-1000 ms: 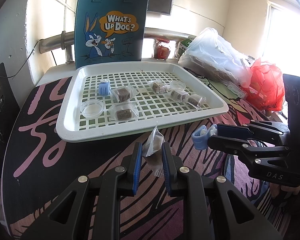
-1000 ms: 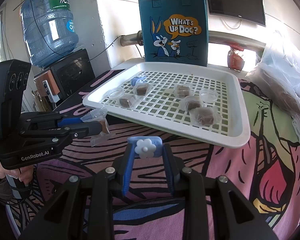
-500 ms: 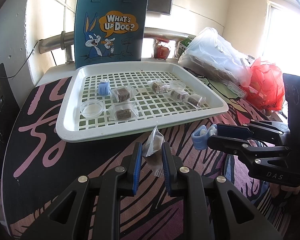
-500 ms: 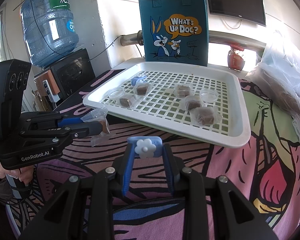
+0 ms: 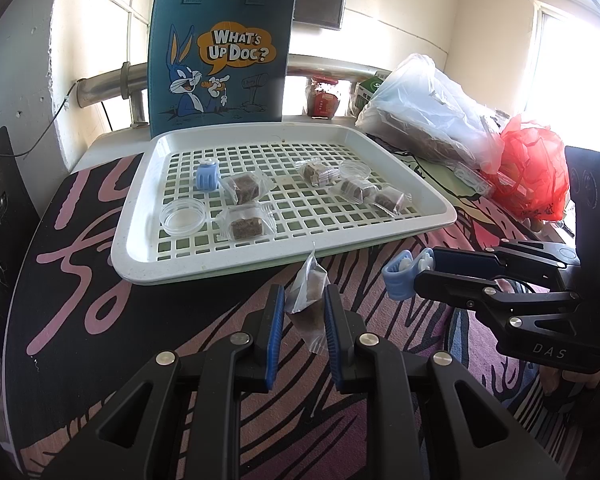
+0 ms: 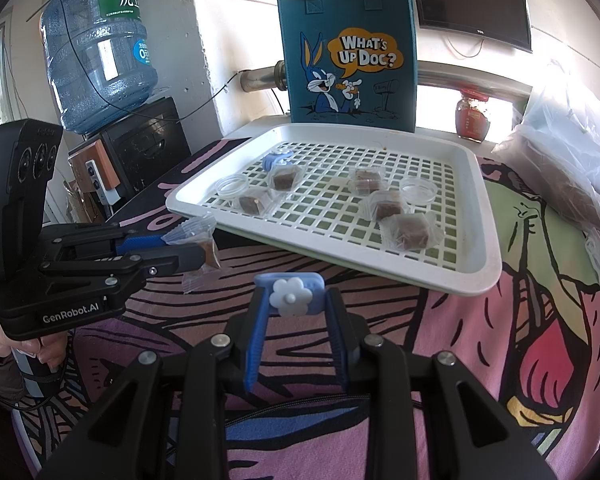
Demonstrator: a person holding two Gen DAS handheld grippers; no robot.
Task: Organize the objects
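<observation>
The wrapped brown candy (image 5: 306, 300) sits between the blue pads of the left claw (image 5: 302, 312), which is clamped on it; the clear wrapper sticks up above the fingertips, in the air over the counter (image 5: 100, 320), just in front of the white tray (image 5: 260, 258). The blue flower clip (image 6: 290, 294) is pinched at the tips of the right claw (image 6: 292, 300), also above the counter and near the tray's front rim.

On the tray's grid lie five more wrapped candies, one second blue clip (image 5: 207, 175) and two clear round lids (image 5: 182, 218).

The right wrist view shows the flower face of the clip, a water bottle (image 6: 100, 44) and the hand (image 6: 4, 344) under the left claw. The left wrist view shows the clip only from its side, and a red plastic bag (image 5: 534, 168) at the right.
</observation>
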